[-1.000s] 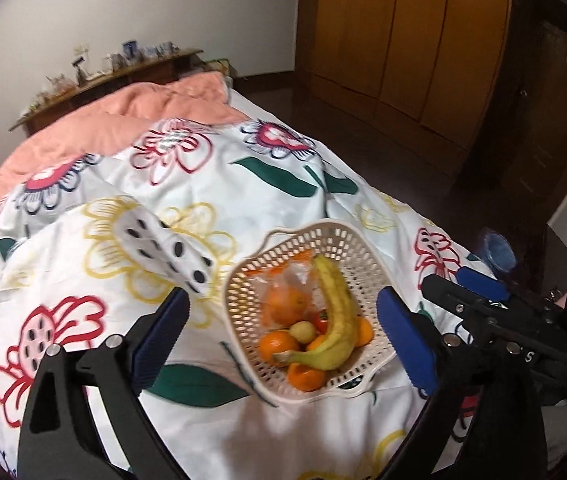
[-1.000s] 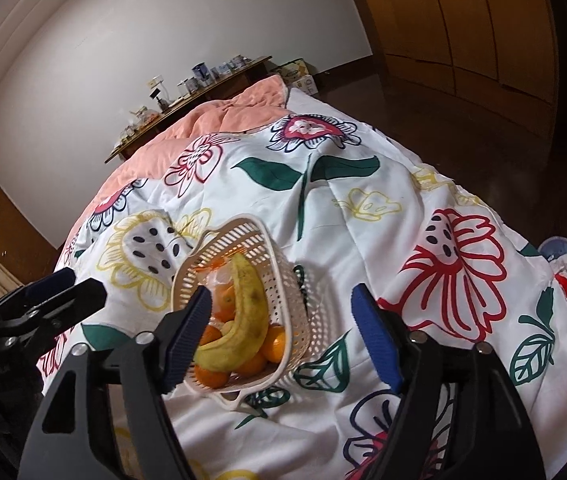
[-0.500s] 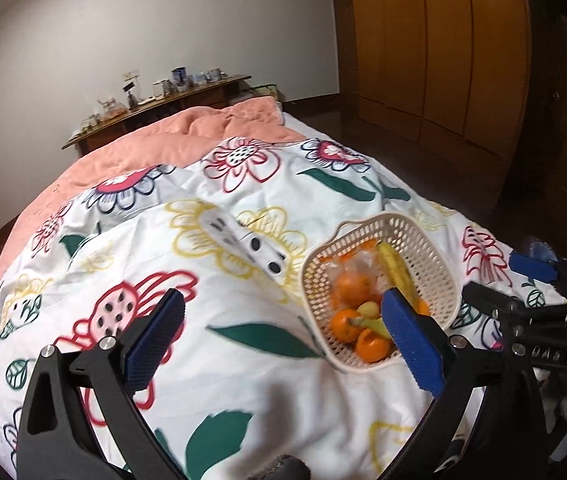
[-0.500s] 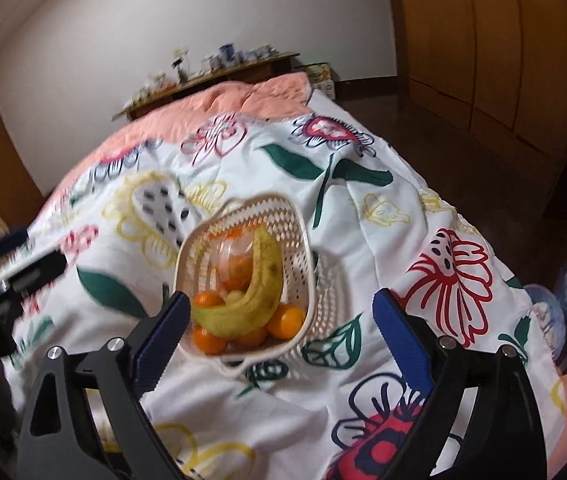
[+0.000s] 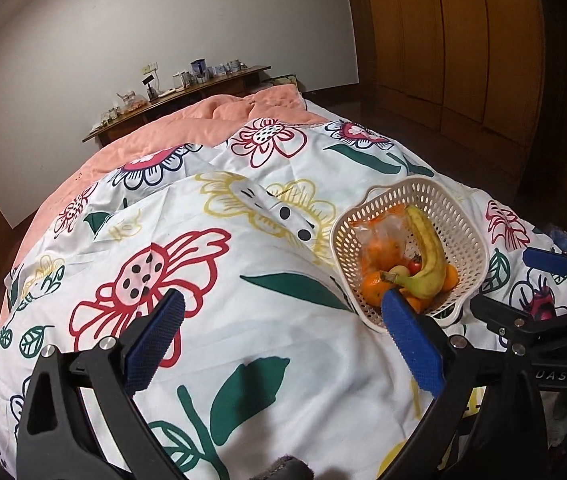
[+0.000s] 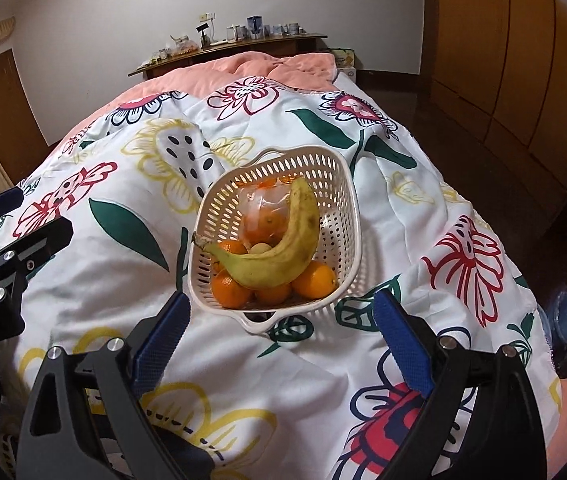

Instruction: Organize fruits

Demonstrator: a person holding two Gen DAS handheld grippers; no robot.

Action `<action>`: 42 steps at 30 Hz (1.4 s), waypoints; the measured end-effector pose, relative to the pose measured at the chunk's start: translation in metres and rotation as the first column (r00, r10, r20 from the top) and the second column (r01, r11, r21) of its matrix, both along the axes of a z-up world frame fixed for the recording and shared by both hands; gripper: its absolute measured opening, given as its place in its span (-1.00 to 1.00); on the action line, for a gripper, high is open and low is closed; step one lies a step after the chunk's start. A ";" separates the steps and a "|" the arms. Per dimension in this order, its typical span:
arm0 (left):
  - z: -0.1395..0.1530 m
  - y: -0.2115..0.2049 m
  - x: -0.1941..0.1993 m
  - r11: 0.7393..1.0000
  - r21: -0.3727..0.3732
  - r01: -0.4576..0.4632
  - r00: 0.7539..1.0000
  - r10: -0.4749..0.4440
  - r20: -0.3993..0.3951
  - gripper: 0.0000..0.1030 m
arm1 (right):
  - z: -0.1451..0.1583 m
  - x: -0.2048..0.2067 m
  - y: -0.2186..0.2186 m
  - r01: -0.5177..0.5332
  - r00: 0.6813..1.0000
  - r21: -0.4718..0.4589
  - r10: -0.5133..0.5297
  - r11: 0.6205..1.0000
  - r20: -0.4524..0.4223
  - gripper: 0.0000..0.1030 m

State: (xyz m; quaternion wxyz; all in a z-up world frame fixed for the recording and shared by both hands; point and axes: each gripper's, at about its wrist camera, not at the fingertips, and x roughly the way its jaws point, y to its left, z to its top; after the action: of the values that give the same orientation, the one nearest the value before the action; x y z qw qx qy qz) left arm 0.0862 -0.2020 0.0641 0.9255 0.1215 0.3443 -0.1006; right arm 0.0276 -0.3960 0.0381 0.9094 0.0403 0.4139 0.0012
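Both tools, left (image 5: pixel 279 340) and right (image 6: pixel 281 334), gape wide and empty near the fruit basket (image 6: pixel 349 216).

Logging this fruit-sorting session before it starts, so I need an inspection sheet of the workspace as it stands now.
Surface: white floral quilt over a bed, wrinkled.
Job's things: cream perforated plastic basket holding a yellow banana, oranges and a clear bag of oranges.
Clutter: nothing seen on the quilt.
Grippers: left gripper and right gripper open, empty.
Cables: nothing seen.
Surroundings: peach blanket, cluttered wooden shelf, wooden wardrobe.
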 end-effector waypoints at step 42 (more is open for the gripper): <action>-0.001 -0.014 -0.016 0.997 0.080 0.017 0.998 -0.021 0.051 0.94 | 0.002 -0.005 0.010 -0.011 0.999 -0.084 0.013 0.996 0.030 0.79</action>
State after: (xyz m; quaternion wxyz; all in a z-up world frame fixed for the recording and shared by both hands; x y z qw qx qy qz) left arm 0.0698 -0.2162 0.0635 0.9275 0.1640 0.3229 -0.0927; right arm 0.0222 -0.3856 0.0403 0.9165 -0.0004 0.4000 -0.0101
